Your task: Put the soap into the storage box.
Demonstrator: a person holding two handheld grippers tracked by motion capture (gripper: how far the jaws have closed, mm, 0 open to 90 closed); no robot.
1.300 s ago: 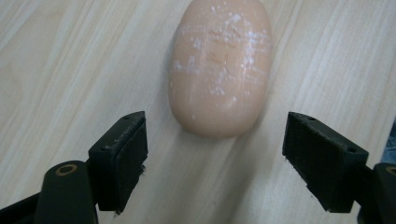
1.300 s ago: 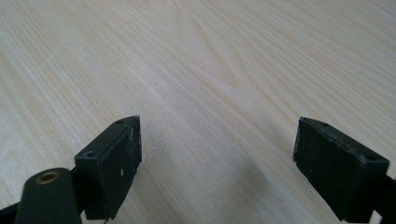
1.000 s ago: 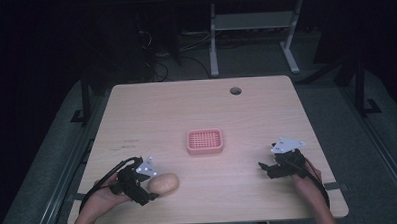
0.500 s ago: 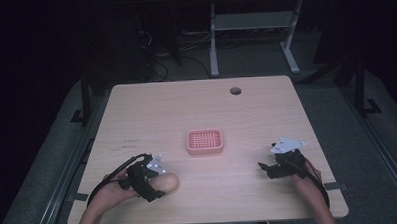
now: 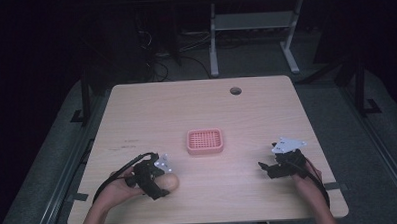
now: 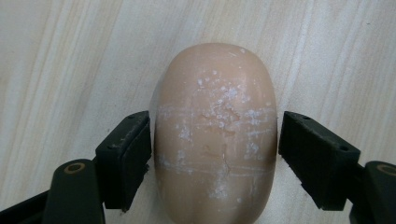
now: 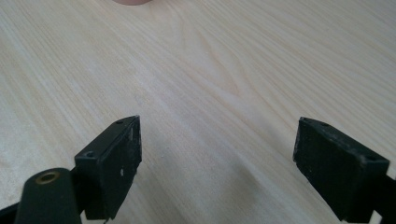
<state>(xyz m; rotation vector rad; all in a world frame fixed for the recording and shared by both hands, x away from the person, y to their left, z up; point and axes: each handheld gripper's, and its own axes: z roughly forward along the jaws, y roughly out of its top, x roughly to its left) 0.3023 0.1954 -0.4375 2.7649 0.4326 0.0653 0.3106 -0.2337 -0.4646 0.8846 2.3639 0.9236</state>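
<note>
A pale wooden table [image 5: 196, 112] stands in a dark room. The left gripper [image 6: 215, 140] straddles a tan potato-like lump [image 6: 215, 135] near the front-left edge, jaws not quite clamped. Closing looks next, maybe toward the pink basket [image 5: 204, 142]. The right gripper [image 7: 217, 163] rests open, empty.

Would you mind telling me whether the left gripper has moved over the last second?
Yes. Against the pink tray, the left gripper has slid right, and its jaws now flank the potato.
</note>
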